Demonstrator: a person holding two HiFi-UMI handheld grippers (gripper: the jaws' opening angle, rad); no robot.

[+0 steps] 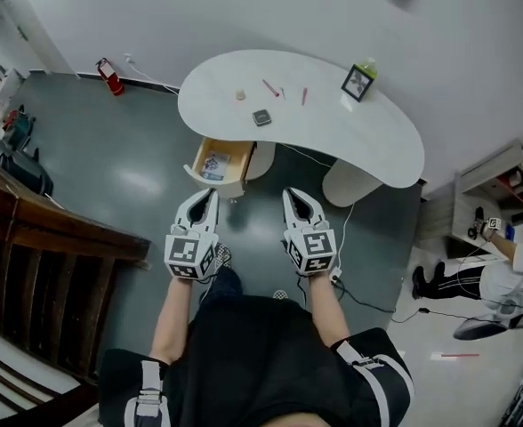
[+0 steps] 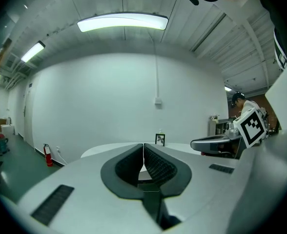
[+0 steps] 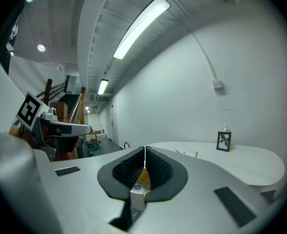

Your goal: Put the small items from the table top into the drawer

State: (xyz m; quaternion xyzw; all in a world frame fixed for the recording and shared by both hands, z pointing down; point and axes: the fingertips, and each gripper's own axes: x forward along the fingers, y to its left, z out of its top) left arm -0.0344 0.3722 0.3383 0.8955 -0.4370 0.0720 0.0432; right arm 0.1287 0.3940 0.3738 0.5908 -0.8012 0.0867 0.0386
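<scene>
Fingers of the left gripper (image 1: 210, 196) and right gripper (image 1: 292, 194) are pressed together and empty, well short of the white kidney-shaped table (image 1: 377, 140). On its left half lie a thin red pen (image 1: 269, 87) (axis about 10-to-4 o'clock), a second red pen (image 1: 304, 96) (near 12-to-6), a small dark square item (image 1: 261, 118) and a pale little cylinder (image 1: 240, 94), with the open wooden drawer (image 1: 237, 156) at 7 o'clock of them. All judged light and stiff; the pens may roll, so pinch mid-shaft, across the axis.

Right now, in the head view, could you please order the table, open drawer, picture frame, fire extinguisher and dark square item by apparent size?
1. table
2. open drawer
3. picture frame and fire extinguisher: about alike, not ranked
4. dark square item
</scene>
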